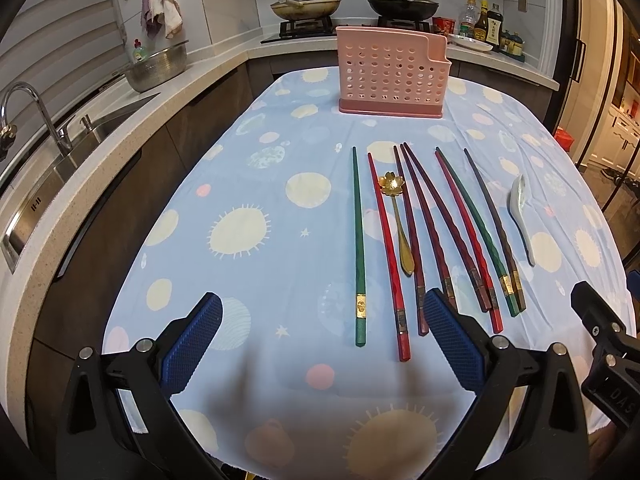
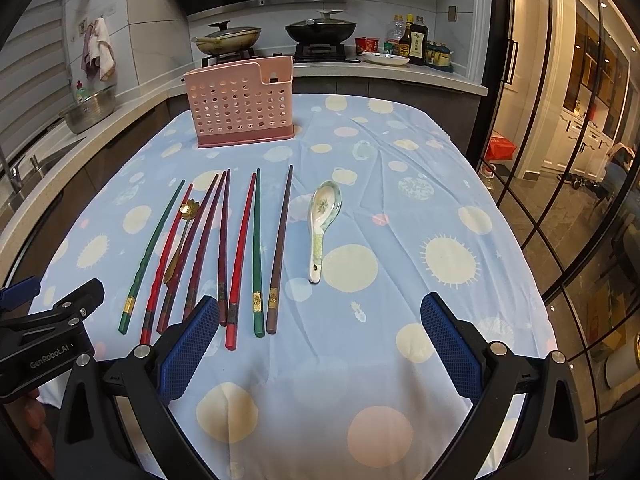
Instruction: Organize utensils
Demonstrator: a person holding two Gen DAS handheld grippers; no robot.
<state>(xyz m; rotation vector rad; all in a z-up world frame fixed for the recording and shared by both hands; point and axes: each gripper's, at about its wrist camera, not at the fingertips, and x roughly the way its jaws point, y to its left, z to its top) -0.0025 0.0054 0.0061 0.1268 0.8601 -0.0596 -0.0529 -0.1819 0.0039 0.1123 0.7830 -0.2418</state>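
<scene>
Chopsticks and two spoons lie fanned on the tablecloth, handles toward both grippers, left gripper and right gripper spread empty, pink holder waiting beyond them.

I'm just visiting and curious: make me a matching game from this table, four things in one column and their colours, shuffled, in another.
Things:
1. utensil holder
2. flower-shaped spoon
3. soup spoon
4. leftmost chopstick

Colours:
A. gold
B. green
C. pink
D. white with a floral pattern

Pairs: 1-C, 2-A, 3-D, 4-B
</scene>
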